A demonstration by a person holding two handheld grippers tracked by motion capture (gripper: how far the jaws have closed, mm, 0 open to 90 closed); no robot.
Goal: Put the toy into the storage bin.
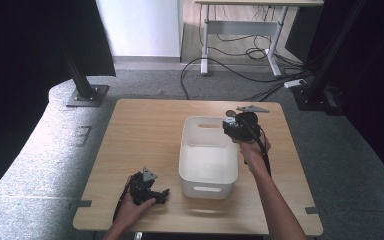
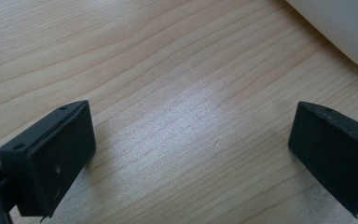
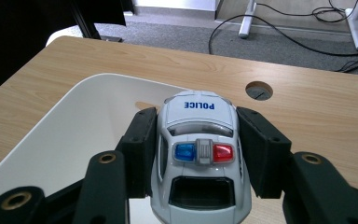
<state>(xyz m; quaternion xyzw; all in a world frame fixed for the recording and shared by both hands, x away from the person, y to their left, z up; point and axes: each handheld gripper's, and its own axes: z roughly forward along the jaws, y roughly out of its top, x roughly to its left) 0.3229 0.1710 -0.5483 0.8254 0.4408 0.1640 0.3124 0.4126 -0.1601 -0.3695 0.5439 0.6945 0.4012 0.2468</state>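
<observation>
In the high view's lower left, the left gripper rests on the table, jaws spread wide with only bare wood between them; in its own view the bin's corner curves in at the upper right. At centre sits the white bin. Right of centre, the right gripper hangs over the bin's far right rim, jaws clamped on the flanks of a toy police car, its lettered end pointing away from the hand.

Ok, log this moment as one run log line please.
right gripper: shut on toy police car, above white bin rim | left gripper: open, low over table
</observation>
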